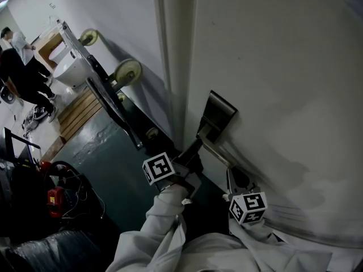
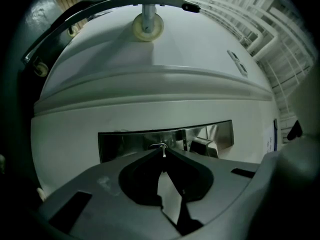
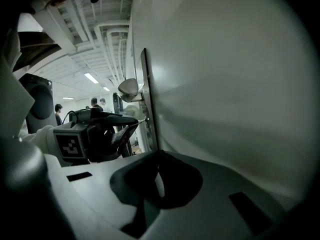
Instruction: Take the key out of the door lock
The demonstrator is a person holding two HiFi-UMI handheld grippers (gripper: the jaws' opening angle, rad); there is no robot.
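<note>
Now at the grasp step: the left gripper (image 2: 162, 153) has its jaws pinched together on the key (image 2: 161, 147). The key sits in the steel lock plate (image 2: 125, 141) on the white door (image 2: 150, 94), beside the lever handle (image 2: 204, 146). Next move, as I judge it: a straight pull along the keyway, no twist, grip kept firm. The key shows as a thin silvery sliver, edge-on, mostly hidden. The right gripper (image 3: 159, 155) has its jaws together, empty, close by the door.

Key (image 2: 162, 149) in lock plate (image 2: 125, 143) on door (image 1: 283, 67), handle (image 1: 218, 150) beside key, trolley (image 1: 108, 98) left of door
</note>
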